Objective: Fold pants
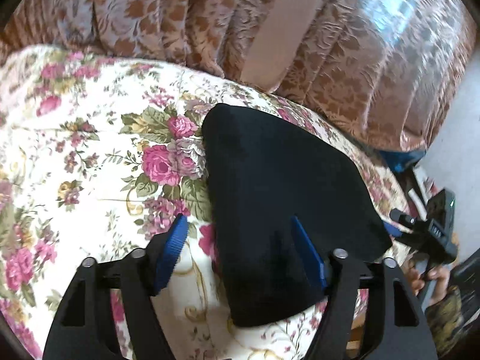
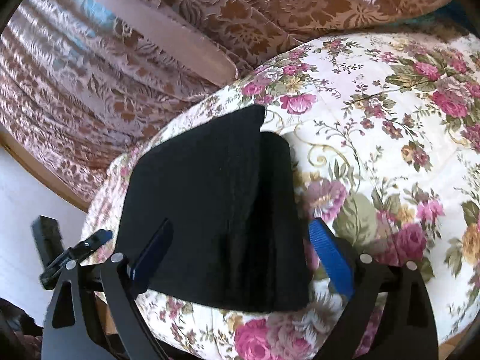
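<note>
The black pants (image 1: 279, 186) lie folded into a compact stack on a floral bedspread (image 1: 90, 138). My left gripper (image 1: 238, 219) is open. Its right blue pad (image 1: 309, 252) hangs over the stack's near part and its left pad (image 1: 174, 246) is over the bedspread. In the right wrist view the pants (image 2: 204, 174) show a folded layer with a narrower layer beside it on the right. My right gripper (image 2: 242, 222) stands wide open astride the stack's near edge, and neither pad presses the cloth. Each gripper's black body shows at the edge of the other view.
Brown patterned drapery (image 1: 270, 30) hangs behind the bed. A hand (image 1: 435, 276) holds the right gripper's body (image 1: 435, 228) at the bed's right edge. Pale floor (image 2: 21, 198) and a wooden strip (image 2: 45, 174) lie to the left of the bed. The bedspread stretches away to the side.
</note>
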A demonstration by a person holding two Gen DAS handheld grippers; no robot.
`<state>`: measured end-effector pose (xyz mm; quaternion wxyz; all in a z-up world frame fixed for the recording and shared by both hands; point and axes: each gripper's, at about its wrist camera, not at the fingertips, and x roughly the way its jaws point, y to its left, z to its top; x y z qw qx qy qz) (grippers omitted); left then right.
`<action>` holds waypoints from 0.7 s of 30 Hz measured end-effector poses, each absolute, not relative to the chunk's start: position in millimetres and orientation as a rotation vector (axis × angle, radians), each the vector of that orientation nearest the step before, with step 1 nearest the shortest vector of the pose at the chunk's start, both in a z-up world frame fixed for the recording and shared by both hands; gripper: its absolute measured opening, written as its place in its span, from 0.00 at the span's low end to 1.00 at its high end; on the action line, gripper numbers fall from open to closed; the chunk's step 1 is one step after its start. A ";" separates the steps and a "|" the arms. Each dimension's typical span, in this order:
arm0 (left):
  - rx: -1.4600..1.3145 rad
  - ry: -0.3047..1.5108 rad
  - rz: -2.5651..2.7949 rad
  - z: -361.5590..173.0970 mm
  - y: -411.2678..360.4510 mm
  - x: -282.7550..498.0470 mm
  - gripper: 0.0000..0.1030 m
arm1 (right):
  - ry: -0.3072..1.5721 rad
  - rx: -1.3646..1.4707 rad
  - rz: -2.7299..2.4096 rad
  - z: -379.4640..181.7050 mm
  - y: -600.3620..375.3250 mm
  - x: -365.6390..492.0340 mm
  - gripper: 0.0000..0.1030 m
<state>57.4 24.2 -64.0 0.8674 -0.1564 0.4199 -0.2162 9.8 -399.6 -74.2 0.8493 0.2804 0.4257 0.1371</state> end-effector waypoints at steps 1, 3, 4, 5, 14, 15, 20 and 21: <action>-0.348 0.895 -0.460 -67.2 25.3 64.0 0.70 | 0.910 0.594 0.302 -77.8 -400.6 17.5 0.90; -0.401 0.941 -0.486 -76.9 25.4 79.9 0.70 | 0.940 0.618 0.321 -88.0 -402.8 32.4 0.90; -0.427 0.959 -0.500 -81.0 24.4 86.1 0.70 | 0.952 0.644 0.345 -93.8 -404.1 38.3 0.90; -0.447 0.969 -0.511 -83.6 24.2 89.6 0.70 | 0.966 0.677 0.367 -100.3 -405.9 45.9 0.90; -0.604 1.081 -0.687 -117.2 10.1 113.4 0.51 | 1.070 0.711 0.508 -138.5 -397.4 74.5 0.56; -0.594 1.065 -0.693 -116.2 9.4 111.5 0.45 | 1.063 0.702 0.509 -136.4 -397.3 73.8 0.53; -0.585 0.980 -0.744 -93.7 13.9 106.4 0.33 | 0.992 0.600 0.531 -102.0 -387.6 67.7 0.42; -0.578 0.963 -0.749 -87.0 14.7 107.5 0.33 | 0.978 0.585 0.533 -95.0 -384.5 69.2 0.42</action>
